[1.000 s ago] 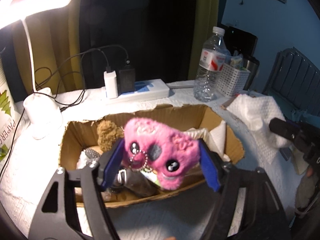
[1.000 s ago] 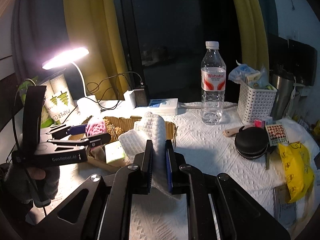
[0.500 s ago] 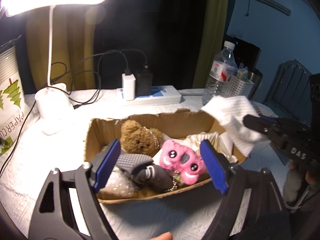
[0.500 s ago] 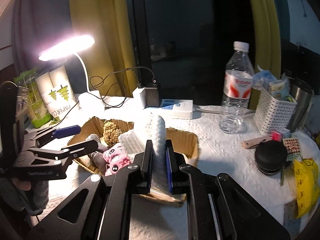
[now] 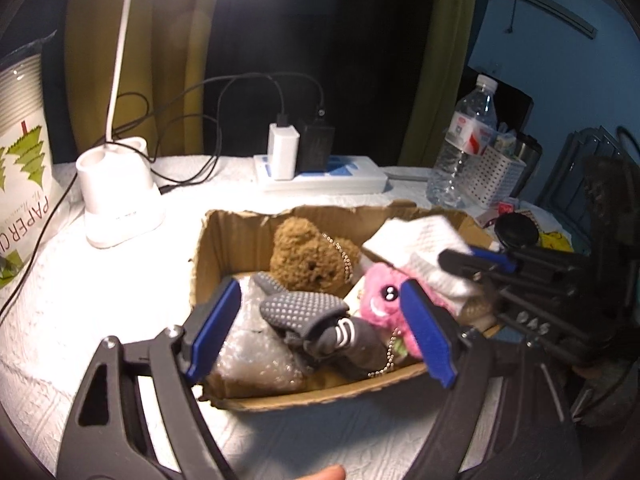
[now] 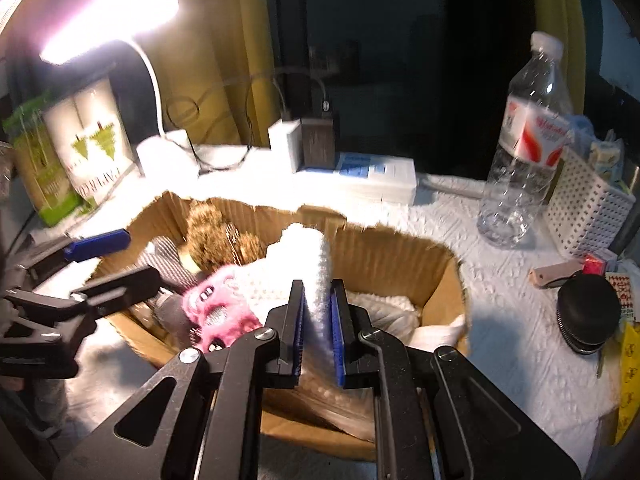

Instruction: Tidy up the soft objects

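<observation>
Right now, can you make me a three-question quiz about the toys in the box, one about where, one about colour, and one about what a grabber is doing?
1. Where is the brown teddy?
A. Inside the cardboard box
B. On the power strip
C. In the white basket

2. What colour is the fuzzy toy with big eyes?
A. Green
B. Pink
C. Orange

3. What is the right hand-held gripper doing?
A. Open and holding nothing
B. Shut on a bottle
C. Shut on the white knitted cloth

Answers:
1 A, the teddy sits against the box's back wall.
2 B, its fur is bright pink.
3 C, the cloth is pinched between both blue pads above the box.
</observation>
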